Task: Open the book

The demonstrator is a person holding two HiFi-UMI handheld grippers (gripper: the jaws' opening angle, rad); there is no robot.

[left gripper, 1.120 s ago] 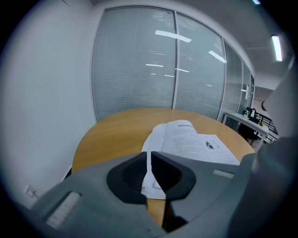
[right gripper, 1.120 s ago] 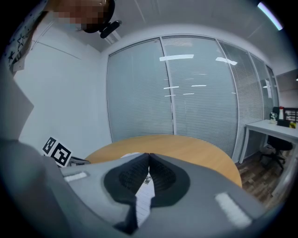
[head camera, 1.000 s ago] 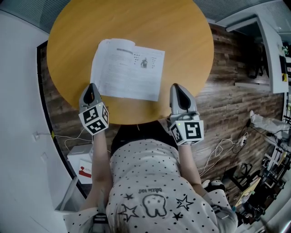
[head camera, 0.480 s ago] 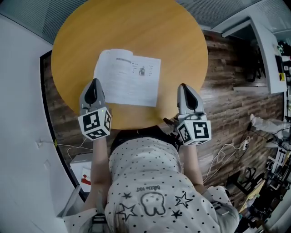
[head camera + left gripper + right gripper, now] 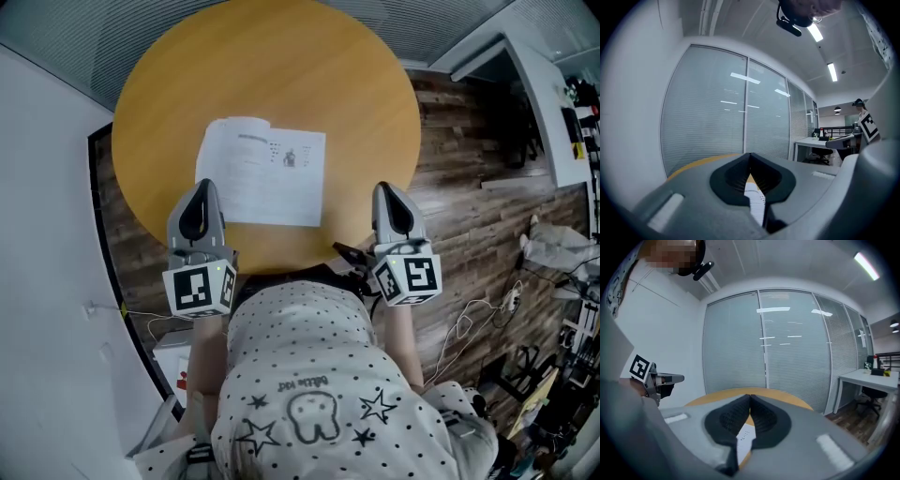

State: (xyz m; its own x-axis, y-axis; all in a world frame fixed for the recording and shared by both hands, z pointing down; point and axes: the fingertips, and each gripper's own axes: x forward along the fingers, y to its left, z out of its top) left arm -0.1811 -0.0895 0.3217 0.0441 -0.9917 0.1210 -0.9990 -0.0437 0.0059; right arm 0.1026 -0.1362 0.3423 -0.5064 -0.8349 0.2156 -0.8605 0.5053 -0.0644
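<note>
Left gripper, grey w/ black pads, is hovering over the near-left rim of the round orange-wood table. Its jaws are pressed together w/ nothing pinched. Its own view is showing the pads meeting at the tips, w/ only a strip of white page visible below thru the gap. Right gripper is hovering likewise at the near-right rim, jaws closed and empty, pointing roughly level across the table.

Thin white-paged book is lying flat on the table's near half, between the two grippers and a bit beyond their tips, touching neither. It's lying open already, printed pages facing up, w/ a small picture near the top right. The far-left corner is bowing up slightly. So the opening looks done, or nearly, and both grippers are hanging clear of it.

Handling, as a guess:
- **Feel:** light, soft, floppy paper, w/ no stiff cover showing.
- **Risk:** pages are prob. crease-prone and easy to tear if pinched hard or dragged. The tabletop looks smooth, so the book will prob. slide when pushed from one side.
- **Where to grip:** if more pages need turning, the best spot is prob. a free outer edge or near corner, where a sheet can be lifted. The other gripper should be pressing the opposite page down near the spine.
</note>
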